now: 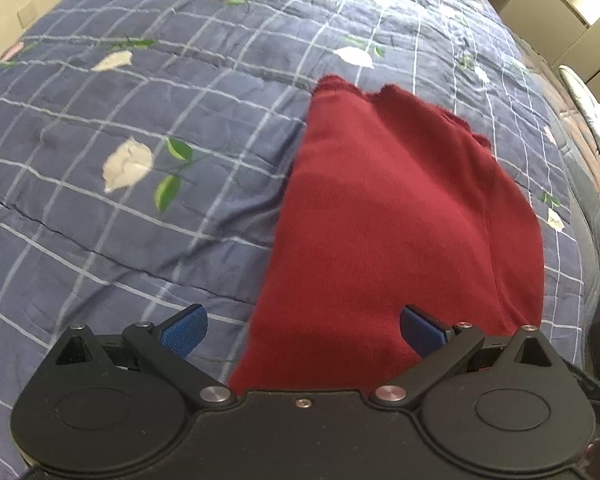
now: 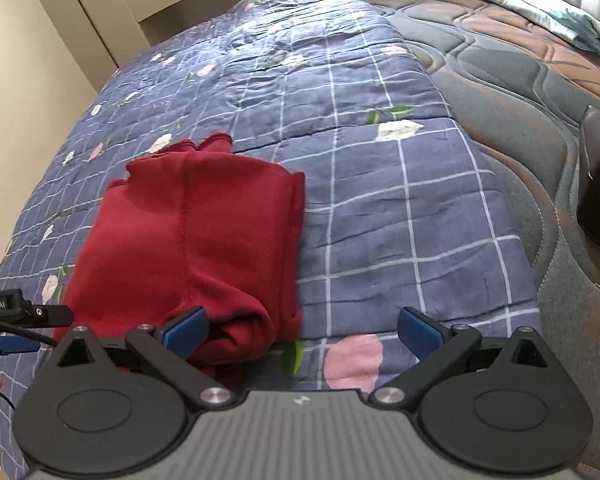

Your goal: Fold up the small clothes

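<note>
A dark red garment [image 1: 400,216] lies folded lengthwise on the blue checked quilt [image 1: 140,128]. It also shows in the right wrist view [image 2: 188,240], with a bunched near end and a scalloped far hem. My left gripper [image 1: 304,330] is open and empty, just above the garment's near end, its right finger over the cloth. My right gripper [image 2: 302,330] is open and empty; its left finger [image 2: 184,334] sits at the garment's bunched near corner, its right finger over bare quilt.
The quilt [image 2: 380,200] covers the near part of a bed; a bare quilted mattress [image 2: 520,92] lies to its right with a pillow [image 2: 540,8] at the far end. Beige cupboards [image 1: 560,20] stand behind. The left gripper's body [image 2: 16,312] shows at the left edge.
</note>
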Motion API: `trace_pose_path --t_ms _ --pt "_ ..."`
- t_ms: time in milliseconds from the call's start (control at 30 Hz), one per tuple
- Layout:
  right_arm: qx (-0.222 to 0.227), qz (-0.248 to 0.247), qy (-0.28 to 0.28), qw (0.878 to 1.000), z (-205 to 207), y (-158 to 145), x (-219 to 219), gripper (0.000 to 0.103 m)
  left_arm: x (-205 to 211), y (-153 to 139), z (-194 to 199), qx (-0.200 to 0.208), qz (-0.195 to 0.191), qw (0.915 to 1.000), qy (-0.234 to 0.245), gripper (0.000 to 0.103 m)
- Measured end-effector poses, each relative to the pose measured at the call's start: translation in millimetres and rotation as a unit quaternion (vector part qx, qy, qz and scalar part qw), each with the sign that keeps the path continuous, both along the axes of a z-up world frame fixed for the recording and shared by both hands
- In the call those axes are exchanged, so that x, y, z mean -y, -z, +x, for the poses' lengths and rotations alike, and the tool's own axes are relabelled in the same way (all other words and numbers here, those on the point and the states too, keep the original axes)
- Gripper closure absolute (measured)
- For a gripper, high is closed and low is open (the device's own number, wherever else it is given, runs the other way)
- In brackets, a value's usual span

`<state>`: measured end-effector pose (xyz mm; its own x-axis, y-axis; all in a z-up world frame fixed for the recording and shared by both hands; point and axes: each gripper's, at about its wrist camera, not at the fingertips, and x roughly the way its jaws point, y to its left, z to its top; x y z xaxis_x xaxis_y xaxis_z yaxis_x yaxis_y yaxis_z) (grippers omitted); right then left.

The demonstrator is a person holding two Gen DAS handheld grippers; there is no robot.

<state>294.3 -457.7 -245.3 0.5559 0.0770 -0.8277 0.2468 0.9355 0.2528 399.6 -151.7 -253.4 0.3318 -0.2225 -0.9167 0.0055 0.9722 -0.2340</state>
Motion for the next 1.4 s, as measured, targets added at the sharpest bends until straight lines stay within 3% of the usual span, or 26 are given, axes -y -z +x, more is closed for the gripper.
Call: trace_pose_path --t_ms 100,467,867,967,1167,1400 --pt "-0.003 0.003 -0.011 1.000 2 -1 -2 0.000 -12 -1 -1 0.008 0.015 0.9998 -0.005 0.001" --pt "0.033 -0.007 -0.007 0.999 26 -1 2 0.000 -51 -4 14 0.042 0.016 0.9982 -0.039 0.001" --pt "0.061 -0.008 -0.032 0.998 75 16 7 0.000 -16 -2 55 0.077 -0.007 0.9970 0.009 0.001" --pt "0.059 -0.029 -0.053 0.996 80 24 2 0.000 -9 2 59 0.078 -0.010 0.9965 0.028 0.001" --pt "0.047 -0.011 -0.066 0.997 88 37 1 0.000 -6 11 60 0.071 -0.036 0.9965 0.027 0.001" --pt "0.025 0.003 -0.064 0.998 94 52 1 0.000 0 18 63 0.070 -0.028 0.9966 0.033 0.001"
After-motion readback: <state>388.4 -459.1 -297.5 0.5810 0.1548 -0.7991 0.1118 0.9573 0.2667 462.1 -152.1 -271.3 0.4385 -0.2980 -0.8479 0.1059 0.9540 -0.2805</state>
